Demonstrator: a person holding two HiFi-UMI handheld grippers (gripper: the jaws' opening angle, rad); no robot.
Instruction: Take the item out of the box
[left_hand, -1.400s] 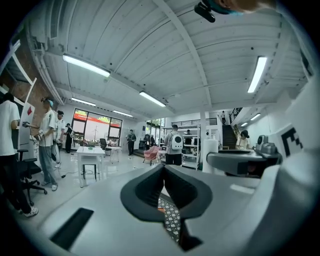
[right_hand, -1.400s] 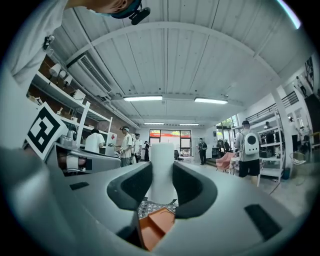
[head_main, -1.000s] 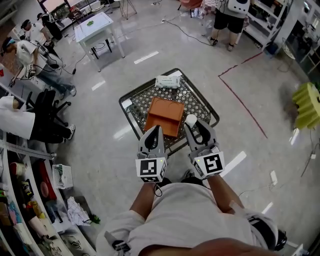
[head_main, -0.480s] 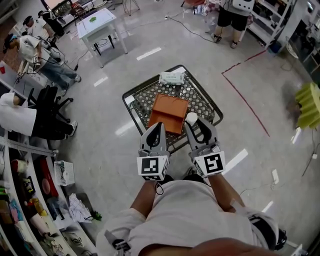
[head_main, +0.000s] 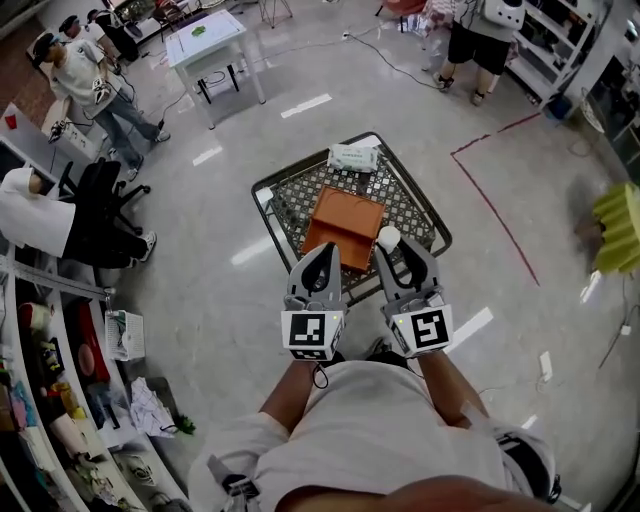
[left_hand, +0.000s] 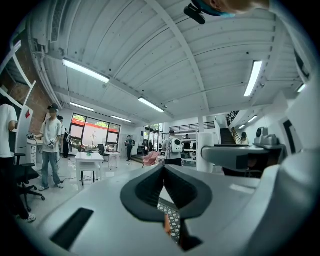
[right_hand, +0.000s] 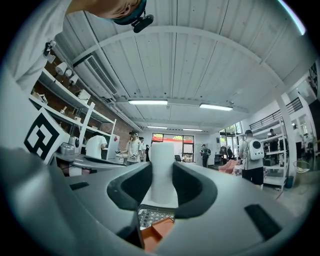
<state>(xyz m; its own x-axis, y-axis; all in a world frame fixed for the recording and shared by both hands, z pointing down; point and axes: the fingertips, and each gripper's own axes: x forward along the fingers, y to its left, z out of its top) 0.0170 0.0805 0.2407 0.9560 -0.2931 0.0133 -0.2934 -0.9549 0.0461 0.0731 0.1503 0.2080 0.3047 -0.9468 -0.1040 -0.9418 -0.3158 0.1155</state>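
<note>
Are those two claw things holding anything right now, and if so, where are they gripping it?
The right gripper clamps a white cylindrical item by its lower part; its top pokes out. The left gripper is shut, empty.

The orange box (head_main: 345, 225) fills the middle of the mesh table (head_main: 295, 200), its top open to a reach from above. Bare mesh runs along the box's left and right sides — the right strip is the wider. A white packet (head_main: 353, 157) lies at the far edge and blocks a low approach there. The near edge is crowded: the left gripper (head_main: 321, 250), jaws together, and the right gripper (head_main: 397, 248), clamped on a white cylinder (head_main: 387, 238), hang side by side over it. Open floor surrounds the table — an office chair (head_main: 100, 195) and people stand well off left.
</note>
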